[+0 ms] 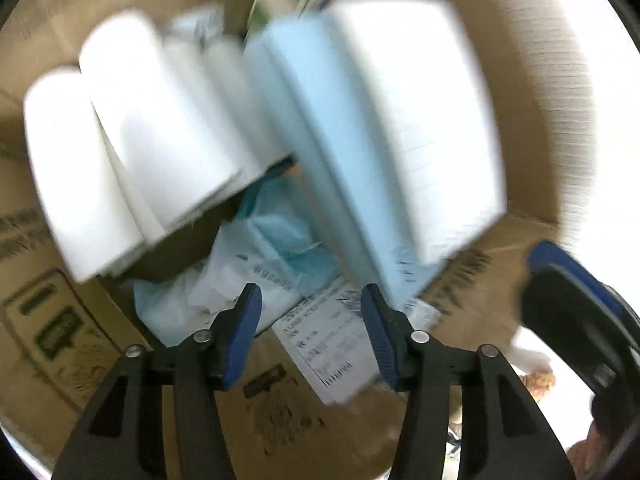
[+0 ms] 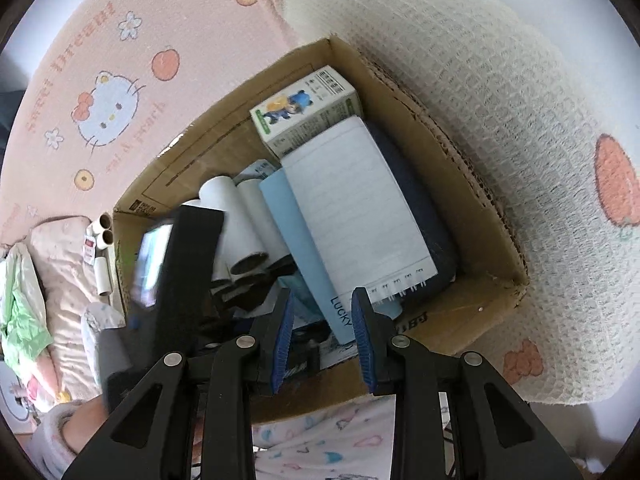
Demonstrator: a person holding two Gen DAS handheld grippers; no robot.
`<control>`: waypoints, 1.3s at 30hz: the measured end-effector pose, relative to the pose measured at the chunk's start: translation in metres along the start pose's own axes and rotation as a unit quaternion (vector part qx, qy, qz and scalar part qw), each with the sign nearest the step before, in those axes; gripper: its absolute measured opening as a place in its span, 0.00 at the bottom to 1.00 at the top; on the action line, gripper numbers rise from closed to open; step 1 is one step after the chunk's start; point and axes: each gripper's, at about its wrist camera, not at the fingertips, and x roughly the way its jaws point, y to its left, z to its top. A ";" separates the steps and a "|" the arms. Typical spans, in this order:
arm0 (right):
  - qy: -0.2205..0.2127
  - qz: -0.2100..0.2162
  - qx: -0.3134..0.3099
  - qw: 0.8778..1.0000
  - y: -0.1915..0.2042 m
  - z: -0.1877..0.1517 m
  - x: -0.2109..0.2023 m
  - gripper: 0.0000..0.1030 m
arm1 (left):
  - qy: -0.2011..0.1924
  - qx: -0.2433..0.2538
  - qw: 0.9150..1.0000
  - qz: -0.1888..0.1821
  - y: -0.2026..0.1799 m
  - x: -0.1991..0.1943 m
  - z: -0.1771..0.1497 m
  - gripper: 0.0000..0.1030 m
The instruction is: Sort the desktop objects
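A brown cardboard box [image 2: 472,184] holds the sorted things. A light blue notebook marked LUCKY [image 2: 304,240] lies in it under a white lined sheet [image 2: 360,208], beside white paper rolls [image 2: 236,216] and a small cartoon carton [image 2: 308,108]. My right gripper [image 2: 322,320] hovers open and empty over the box's near edge. My left gripper [image 1: 310,316] is open and empty inside the box, just short of the blue notebook [image 1: 320,152] and the rolls [image 1: 132,128]; this view is motion-blurred. The left gripper's body [image 2: 188,264] shows in the right view.
Light blue plastic bags [image 1: 256,264] and a printed label [image 1: 328,340] lie at the box bottom. The box sits on a pink cartoon blanket [image 2: 132,48] and a white knit blanket [image 2: 520,120]. Spare cardboard tubes [image 2: 102,232] lie outside at left.
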 end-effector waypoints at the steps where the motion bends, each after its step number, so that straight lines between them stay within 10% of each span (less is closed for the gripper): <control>1: -0.003 0.001 -0.001 1.000 0.001 0.000 -0.003 0.25 | -0.004 0.003 1.000 -0.004 -0.001 -0.007 -0.001 0.57; 9: -0.038 0.011 -0.006 0.999 0.018 -0.005 -0.031 0.41 | -0.086 0.039 0.995 -0.006 0.004 -0.062 -0.020 0.57; 13: -0.048 0.014 -0.013 0.999 0.030 -0.009 -0.034 0.55 | -0.156 0.076 0.985 0.022 0.005 -0.085 -0.035 0.02; 30: -0.037 -0.007 -0.084 0.996 0.103 -0.033 -0.024 0.61 | -0.264 0.155 0.950 -0.065 0.019 -0.142 -0.080 0.03; 39: -0.072 -0.082 -0.136 0.985 0.139 -0.049 -0.033 0.69 | -0.334 0.194 0.921 -0.043 0.058 -0.148 -0.117 0.03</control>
